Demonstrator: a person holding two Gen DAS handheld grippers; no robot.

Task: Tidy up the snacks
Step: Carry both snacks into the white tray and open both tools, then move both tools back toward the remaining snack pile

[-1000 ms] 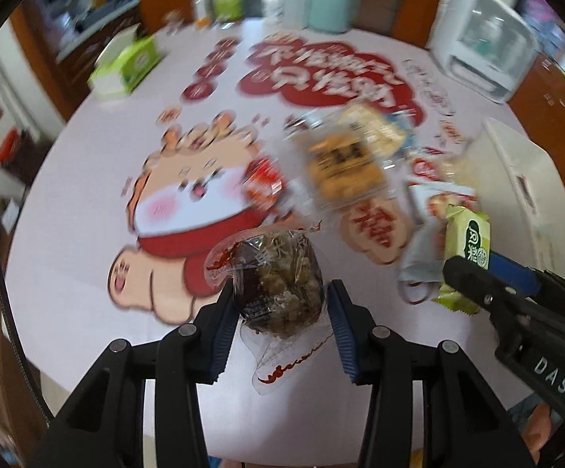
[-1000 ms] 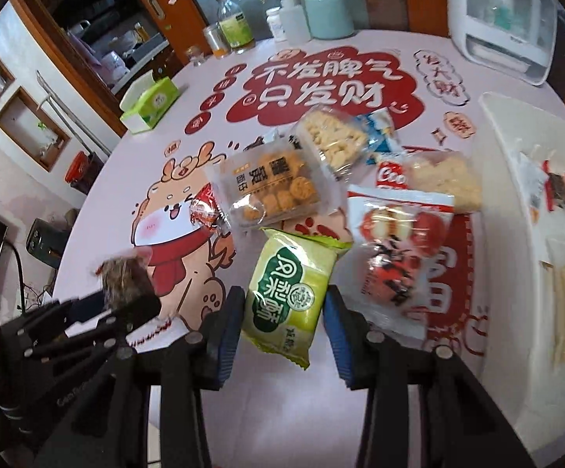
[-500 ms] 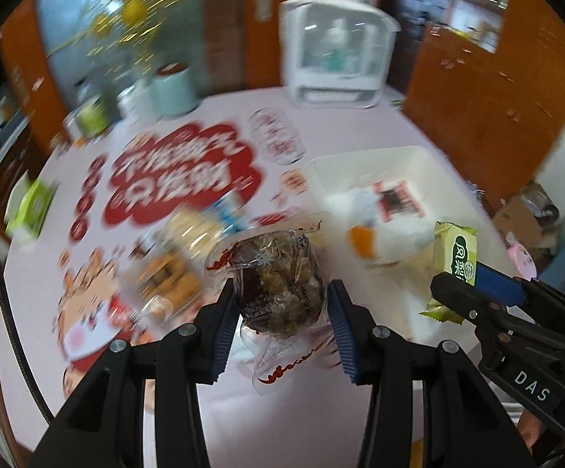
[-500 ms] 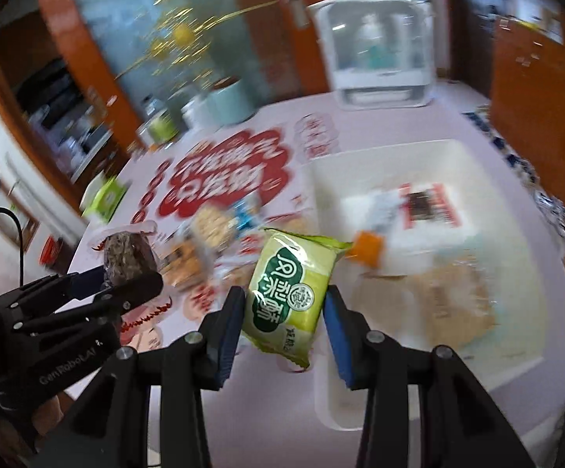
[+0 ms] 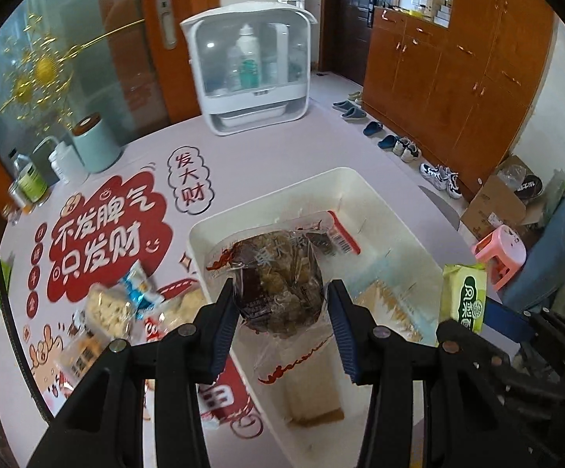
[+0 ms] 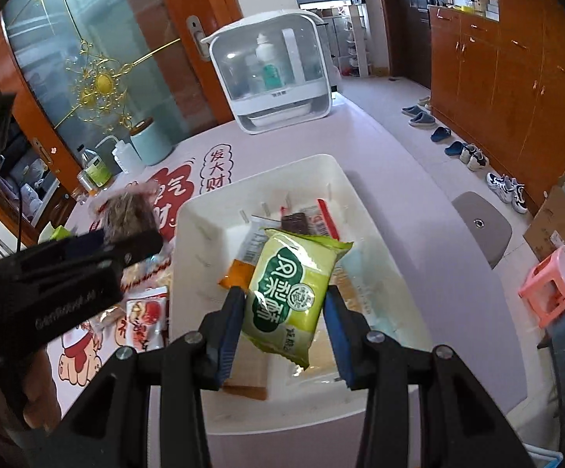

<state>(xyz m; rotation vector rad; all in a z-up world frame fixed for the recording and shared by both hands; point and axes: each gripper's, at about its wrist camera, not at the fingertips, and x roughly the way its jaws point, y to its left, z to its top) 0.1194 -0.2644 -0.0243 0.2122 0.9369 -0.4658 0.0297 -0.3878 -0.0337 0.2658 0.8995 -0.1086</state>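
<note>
My left gripper (image 5: pixel 280 314) is shut on a clear-wrapped brown nut cake (image 5: pixel 278 288) and holds it in the air over the white bin (image 5: pixel 267 202). My right gripper (image 6: pixel 284 312) is shut on a green snack pack (image 6: pixel 292 290), also above the white bin (image 6: pixel 259 173). Several flat snack packs lie in the bin, among them a red-edged pack (image 6: pixel 321 218). In the left wrist view the green pack (image 5: pixel 464 296) shows at the right. In the right wrist view the nut cake (image 6: pixel 126 212) and left gripper (image 6: pixel 99 247) sit at the left.
Loose snacks (image 5: pixel 118 308) lie on the printed tablecloth left of the bin. A white sterilizer box (image 5: pixel 251 78), a mint canister (image 5: pixel 93 142) and bottles (image 5: pixel 29 179) stand at the table's far side. A grey chair (image 6: pixel 481 226), a pink stool (image 6: pixel 555 284) and shoes (image 6: pixel 505 189) are beyond the right edge.
Both grippers have swung right from the loose snacks on the cloth to above the white bin, each still holding its snack. Both have risen a little and rolled.
</note>
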